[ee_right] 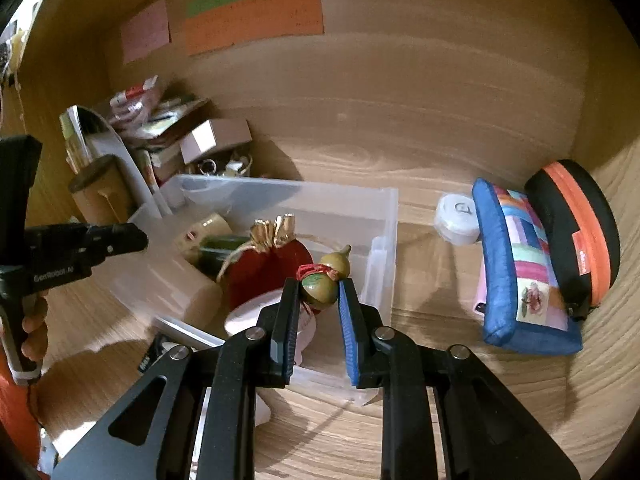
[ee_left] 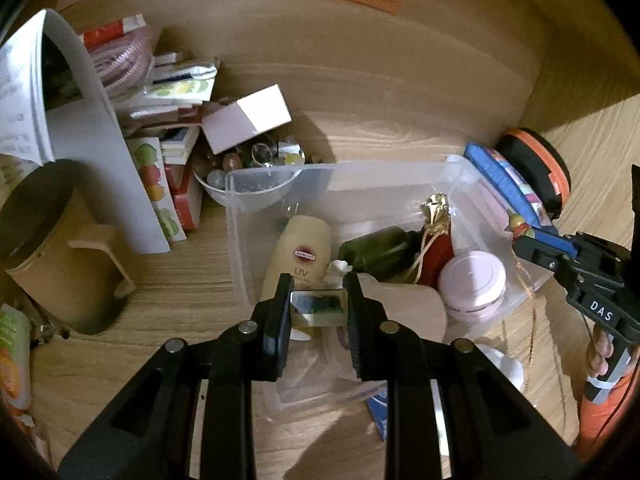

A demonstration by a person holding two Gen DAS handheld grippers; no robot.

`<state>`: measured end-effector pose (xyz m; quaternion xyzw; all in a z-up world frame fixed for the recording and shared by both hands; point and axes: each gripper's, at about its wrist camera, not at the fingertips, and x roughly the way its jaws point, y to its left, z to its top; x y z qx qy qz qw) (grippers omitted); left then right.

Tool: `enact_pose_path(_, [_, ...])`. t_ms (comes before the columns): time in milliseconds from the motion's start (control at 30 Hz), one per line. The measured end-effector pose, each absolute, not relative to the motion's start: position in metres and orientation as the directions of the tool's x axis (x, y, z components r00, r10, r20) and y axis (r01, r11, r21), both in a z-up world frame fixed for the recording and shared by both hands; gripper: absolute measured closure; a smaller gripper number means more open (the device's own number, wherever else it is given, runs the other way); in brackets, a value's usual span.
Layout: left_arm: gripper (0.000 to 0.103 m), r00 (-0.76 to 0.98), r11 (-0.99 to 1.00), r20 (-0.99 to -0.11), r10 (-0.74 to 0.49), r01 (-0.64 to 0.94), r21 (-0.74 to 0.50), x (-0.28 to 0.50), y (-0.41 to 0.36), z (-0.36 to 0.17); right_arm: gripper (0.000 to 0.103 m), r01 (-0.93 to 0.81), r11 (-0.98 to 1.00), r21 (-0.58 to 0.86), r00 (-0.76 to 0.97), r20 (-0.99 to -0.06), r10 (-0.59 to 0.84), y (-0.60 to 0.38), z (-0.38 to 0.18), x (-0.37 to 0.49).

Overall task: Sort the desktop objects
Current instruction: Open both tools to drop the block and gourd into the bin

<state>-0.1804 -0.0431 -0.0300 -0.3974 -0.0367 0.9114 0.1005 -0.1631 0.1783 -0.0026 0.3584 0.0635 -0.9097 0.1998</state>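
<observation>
Wood-grain desk (ee_left: 180, 292); left gripper (ee_left: 318, 300) clamps an unidentifiable shiny block (ee_left: 318, 307), right gripper (ee_right: 320, 296) pinches a gourd charm (ee_right: 324, 280) above the clear bin (ee_right: 384, 240).

The clear plastic bin (ee_left: 280, 176) is open at the top. Its floor is crowded: a sunscreen bottle (ee_left: 300, 256), a dark green bottle (ee_left: 376, 252), a red pouch (ee_right: 268, 268) and a pink round jar (ee_left: 472, 284) lie close together. Left of the bin, a tan mug (ee_left: 60, 264), a leaning booklet (ee_left: 96, 132) and stacked packets block access. Right of it stand a patchwork pouch (ee_right: 524, 272) and an orange-banded case (ee_right: 576, 232). The far desk surface (ee_right: 400, 152) is bare.
</observation>
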Motion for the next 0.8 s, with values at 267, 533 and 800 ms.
enact_pose_path(267, [0.079, -0.674, -0.977, -0.708, 0.209, -0.171, -0.125, -0.181, -0.04, -0.034, 0.085, 0.429, -0.903, -0.009, -0.643, -0.706, -0.299, 0.171, -0.019, -0.168])
enact_pose_path(533, [0.079, -0.683, -0.98, -0.704, 0.193, -0.176, -0.098, -0.18, -0.037, -0.034, 0.085, 0.436, -0.9, -0.02, -0.652, -0.696, -0.301, 0.171, -0.02, -0.167])
enact_pose_path(800, [0.078, -0.681, -0.979, -0.705, 0.195, -0.178, -0.098, -0.18, -0.04, -0.034, 0.073, 0.441, -0.897, -0.016, -0.653, -0.692, -0.308, 0.171, -0.019, -0.166])
